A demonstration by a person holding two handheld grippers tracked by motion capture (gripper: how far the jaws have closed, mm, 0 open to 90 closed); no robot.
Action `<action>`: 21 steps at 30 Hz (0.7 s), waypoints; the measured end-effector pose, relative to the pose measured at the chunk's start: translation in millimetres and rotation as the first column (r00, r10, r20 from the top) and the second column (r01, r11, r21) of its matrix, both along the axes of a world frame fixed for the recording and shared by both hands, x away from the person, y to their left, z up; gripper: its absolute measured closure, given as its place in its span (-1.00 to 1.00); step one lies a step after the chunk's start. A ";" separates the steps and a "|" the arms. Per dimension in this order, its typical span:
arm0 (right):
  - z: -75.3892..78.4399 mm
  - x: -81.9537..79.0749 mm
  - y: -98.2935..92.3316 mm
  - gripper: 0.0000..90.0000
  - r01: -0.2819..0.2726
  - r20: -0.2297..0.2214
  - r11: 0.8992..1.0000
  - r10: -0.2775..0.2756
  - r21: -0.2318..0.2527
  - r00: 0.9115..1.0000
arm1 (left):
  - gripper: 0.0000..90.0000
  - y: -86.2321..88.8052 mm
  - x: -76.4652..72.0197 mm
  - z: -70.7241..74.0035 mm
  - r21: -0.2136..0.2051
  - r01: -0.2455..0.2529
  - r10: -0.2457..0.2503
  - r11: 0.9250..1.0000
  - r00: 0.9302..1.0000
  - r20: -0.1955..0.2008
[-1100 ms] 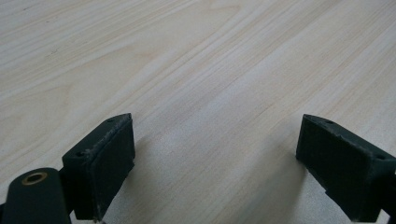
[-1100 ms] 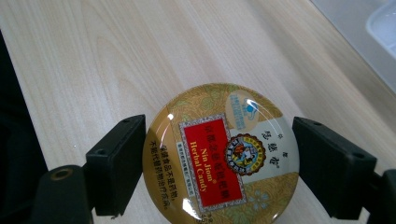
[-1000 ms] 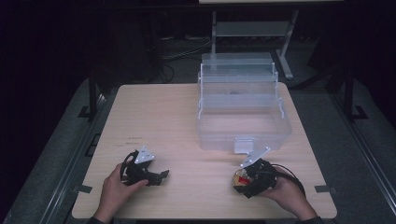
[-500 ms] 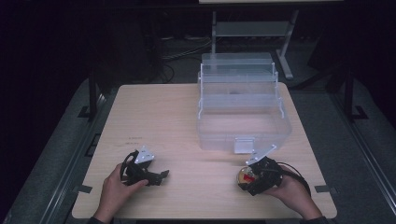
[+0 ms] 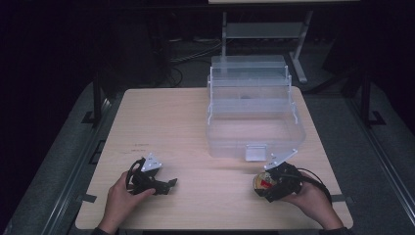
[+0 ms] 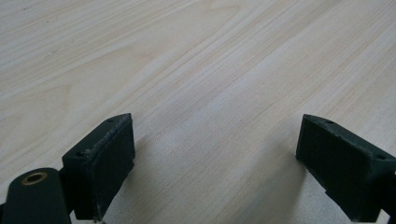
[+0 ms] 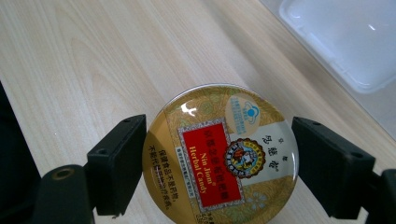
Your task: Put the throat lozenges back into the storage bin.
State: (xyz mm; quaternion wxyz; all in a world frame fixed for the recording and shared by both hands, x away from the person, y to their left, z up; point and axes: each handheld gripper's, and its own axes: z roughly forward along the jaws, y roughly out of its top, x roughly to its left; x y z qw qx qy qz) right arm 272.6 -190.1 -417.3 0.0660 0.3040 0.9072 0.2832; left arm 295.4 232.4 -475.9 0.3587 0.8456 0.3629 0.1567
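Right gripper (image 7: 219, 163) jaws clenched on round gold candy tin (image 7: 222, 156) with red label, near right on light wood table (image 5: 171, 122), likely for lift into clear plastic tiered box (image 5: 254, 115) just beyond. Left gripper (image 6: 217, 163) jaws released, empty, resting near left, kept clear.

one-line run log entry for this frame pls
right gripper: shut on candy tin, near table front edge | left gripper: open, empty, over table | clear tiered box: open, ahead of tin
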 end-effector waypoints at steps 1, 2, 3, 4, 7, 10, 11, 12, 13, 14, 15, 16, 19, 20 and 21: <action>0.9 -0.1 -0.4 -0.55 0.003 -0.003 1.000 -0.003 0.002 1.000 | -0.76 0.0 0.0 0.0 0.000 0.000 0.000 1.000 1.000 0.000; 1.6 0.0 -1.2 -0.55 0.002 0.001 1.000 -0.002 0.001 1.000 | -0.76 0.0 0.0 0.0 0.000 0.000 0.000 1.000 1.000 0.000; 2.6 -0.1 -1.7 -0.55 0.004 -0.002 1.000 -0.004 0.001 1.000 | -0.76 0.0 0.0 0.0 0.000 0.000 0.000 1.000 1.000 0.000; 3.4 -0.1 -2.5 -0.55 0.004 0.001 1.000 -0.004 0.000 1.000 | -0.76 0.0 0.0 0.0 0.000 0.000 0.000 1.000 1.000 0.000; 5.5 0.3 -5.5 -0.55 0.010 0.001 1.000 -0.010 0.000 1.000 | -0.76 0.0 0.0 0.0 0.000 0.000 0.000 1.000 1.000 0.000; 7.4 1.0 -9.2 -0.55 0.019 0.004 1.000 -0.019 -0.002 1.000 | -0.76 0.0 0.0 0.0 0.000 0.000 0.000 1.000 1.000 0.000; 8.6 1.1 -10.6 -0.55 0.023 0.004 1.000 -0.023 -0.002 1.000 | -0.76 0.0 0.0 0.0 0.000 0.000 0.000 1.000 1.000 0.000; 9.3 1.3 -11.9 -0.55 0.029 0.005 1.000 -0.029 0.000 1.000 | -0.76 0.0 0.0 0.0 0.000 0.000 0.000 1.000 1.000 0.000; 9.9 1.4 -12.8 -0.55 0.030 0.006 1.000 -0.030 0.003 1.000 | -0.76 0.0 0.0 0.0 0.000 0.000 0.000 1.000 1.000 0.000; 10.7 1.8 -14.1 -0.55 0.032 0.008 0.999 -0.032 0.004 0.999 | -0.76 0.0 0.0 0.0 0.000 0.000 0.000 1.000 1.000 0.000; 11.6 1.9 -15.6 -0.55 0.037 0.009 0.999 -0.037 0.005 0.999 | -0.76 0.0 0.0 0.0 0.000 0.000 0.000 1.000 1.000 0.000; 12.2 1.9 -16.4 -0.55 0.040 0.009 0.999 -0.040 0.006 0.999 | -0.76 0.0 0.0 0.0 0.000 0.000 0.000 1.000 1.000 0.000; 14.4 2.7 -20.0 -0.55 0.048 0.013 0.999 -0.048 0.007 0.999 | -0.76 0.0 0.0 0.0 0.000 0.000 0.000 1.000 1.000 0.000; 15.3 2.7 -21.2 -0.55 0.052 0.013 0.999 -0.052 0.010 0.999 | -0.76 0.0 0.0 0.0 0.000 0.000 0.000 1.000 1.000 0.000; 16.2 3.2 -23.0 -0.55 0.054 0.017 0.998 -0.054 0.013 0.998 | -0.76 0.0 0.0 0.0 -0.001 0.000 0.000 1.000 1.000 0.000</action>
